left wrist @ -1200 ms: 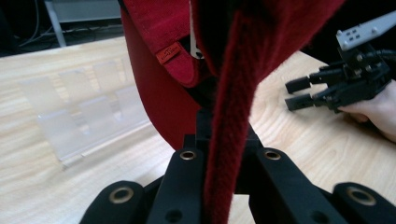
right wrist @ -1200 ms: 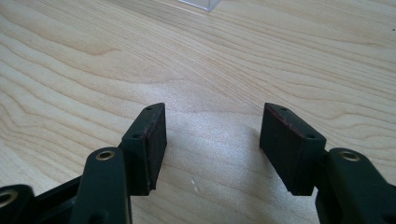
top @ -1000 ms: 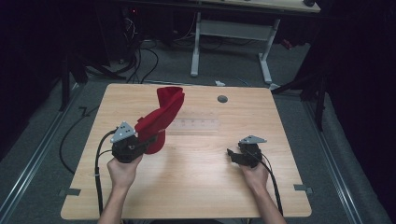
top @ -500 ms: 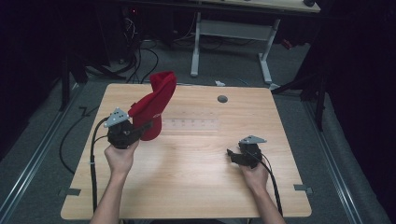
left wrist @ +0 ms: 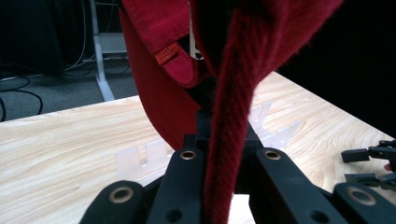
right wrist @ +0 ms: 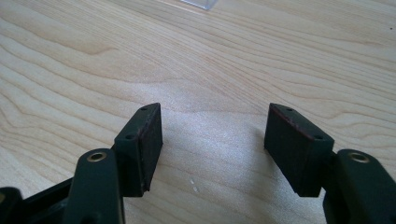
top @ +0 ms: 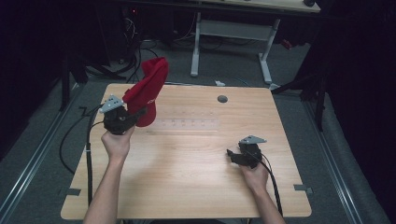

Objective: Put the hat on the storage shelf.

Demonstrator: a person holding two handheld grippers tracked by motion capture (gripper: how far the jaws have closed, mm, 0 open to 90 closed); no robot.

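The left hand-held gripper (top: 133,117) is raised above the left rear part of the worktop (top: 187,186), its forearm reaching in from the bottom edge and angled up and forward. Its jaws are clamped on a fold of the red cap (top: 147,95), which stands up from the grip and hangs clear of the wood; in the left gripper view the red fabric (left wrist: 229,140) runs straight between the two black jaws. A clear plastic rack (top: 187,125) lies on the worktop just beside it. The right hand-held gripper (top: 232,155) rests low over the worktop's right front, wrist level, jaws spread apart with bare wood between them (right wrist: 212,140).
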